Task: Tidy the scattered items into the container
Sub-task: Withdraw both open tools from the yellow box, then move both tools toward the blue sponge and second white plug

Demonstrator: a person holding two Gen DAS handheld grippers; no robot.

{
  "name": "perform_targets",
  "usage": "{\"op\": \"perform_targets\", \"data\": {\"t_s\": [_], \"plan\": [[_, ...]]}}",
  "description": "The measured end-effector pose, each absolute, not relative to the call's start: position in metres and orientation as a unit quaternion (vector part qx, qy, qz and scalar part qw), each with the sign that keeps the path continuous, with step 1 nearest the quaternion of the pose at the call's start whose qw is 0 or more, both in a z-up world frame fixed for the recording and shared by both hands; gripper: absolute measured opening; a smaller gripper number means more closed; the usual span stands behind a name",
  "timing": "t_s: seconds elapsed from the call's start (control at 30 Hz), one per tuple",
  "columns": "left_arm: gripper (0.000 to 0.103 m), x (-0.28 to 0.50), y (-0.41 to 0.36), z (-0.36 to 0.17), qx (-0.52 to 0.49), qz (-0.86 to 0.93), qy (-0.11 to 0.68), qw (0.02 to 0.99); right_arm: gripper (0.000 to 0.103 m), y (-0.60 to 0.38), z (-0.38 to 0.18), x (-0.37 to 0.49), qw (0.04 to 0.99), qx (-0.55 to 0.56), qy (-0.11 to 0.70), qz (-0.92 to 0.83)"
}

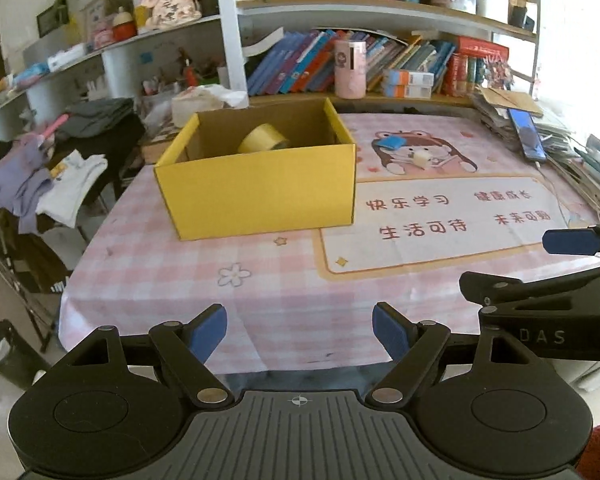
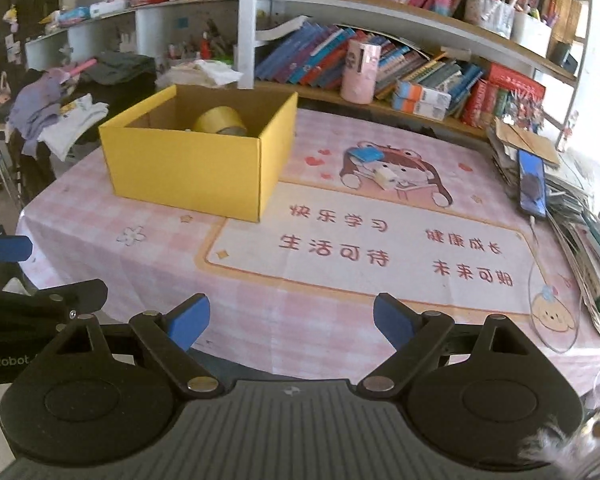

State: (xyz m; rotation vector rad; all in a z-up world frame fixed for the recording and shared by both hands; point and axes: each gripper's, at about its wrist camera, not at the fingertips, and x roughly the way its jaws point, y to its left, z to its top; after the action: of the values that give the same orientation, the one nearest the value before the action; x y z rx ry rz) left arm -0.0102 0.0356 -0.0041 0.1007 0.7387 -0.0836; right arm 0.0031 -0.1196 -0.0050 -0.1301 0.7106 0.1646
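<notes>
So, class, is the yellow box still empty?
No, a roll of yellow tape already sits inside the yellow box.

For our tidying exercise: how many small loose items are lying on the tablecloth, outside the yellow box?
2. A blue item lies on the cartoon figure's head, and a white item sits just beside it, on the face. The box may hide others behind it.

Bare tablecloth (image 2: 300, 312) ahead; yellow box (image 2: 188, 176) blocks the left.
</notes>
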Motion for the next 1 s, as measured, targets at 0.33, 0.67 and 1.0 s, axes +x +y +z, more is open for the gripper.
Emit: {"op": "perform_targets", "data": {"t_s": [0.33,0.67,1.0], "plan": [[0.082,0.005,0.032,-0.007,0.023,-0.053,0.372,0.926,0.09,-0.134,-0.006,0.01,0.932,-0.057,0.353,0.064],[0.082,0.02,0.019,-0.013,0.025,-0.07,0.388,0.919,0.09,-0.148,-0.012,0.023,0.926,-0.042,0.371,0.051],[0.082,0.04,0.017,-0.011,0.019,-0.055,0.383,0.922,0.088,-0.149,-0.014,0.054,0.925,-0.044,0.369,0.075]]}}
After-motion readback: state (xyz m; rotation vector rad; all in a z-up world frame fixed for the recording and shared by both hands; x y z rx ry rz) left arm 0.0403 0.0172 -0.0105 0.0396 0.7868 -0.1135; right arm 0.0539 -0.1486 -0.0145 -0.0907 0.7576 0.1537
